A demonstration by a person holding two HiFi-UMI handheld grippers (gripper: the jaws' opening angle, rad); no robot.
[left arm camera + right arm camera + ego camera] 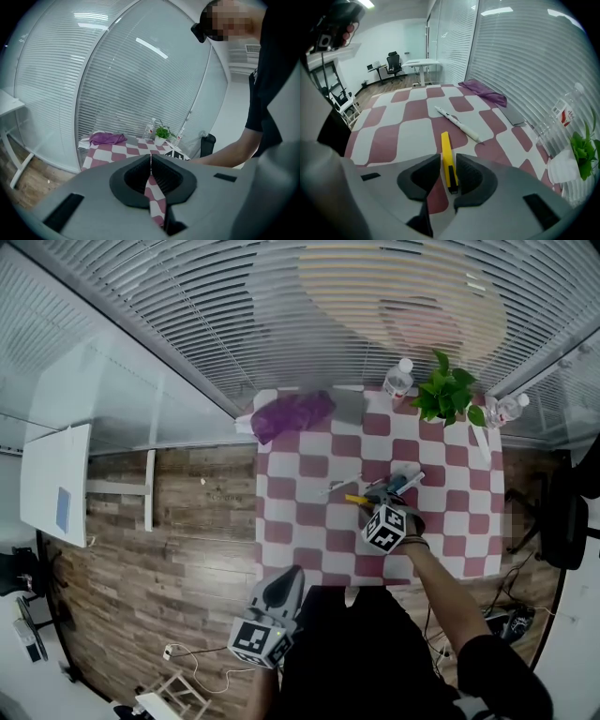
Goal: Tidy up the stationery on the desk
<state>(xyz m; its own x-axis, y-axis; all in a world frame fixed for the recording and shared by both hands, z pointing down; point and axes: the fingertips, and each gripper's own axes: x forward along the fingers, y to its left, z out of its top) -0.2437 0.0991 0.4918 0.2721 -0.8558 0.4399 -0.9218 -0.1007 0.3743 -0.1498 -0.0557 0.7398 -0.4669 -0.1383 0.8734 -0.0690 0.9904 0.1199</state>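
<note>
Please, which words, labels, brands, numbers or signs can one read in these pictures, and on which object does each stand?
No text can be read.
Water bottle: red print on its label, too blurred to read.
White pen: small dark marks, too small to read.
Yellow utility knife: no print visible.
Marker cube: black-and-white pattern, no letters.

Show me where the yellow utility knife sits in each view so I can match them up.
Head view: the yellow utility knife lies near the middle of the checkered table, just ahead of the right gripper.
Left gripper view: not visible.
Right gripper view: lower centre, between the right gripper's parted jaws.
Shared landmark: the purple cloth at the table's far corner.
</note>
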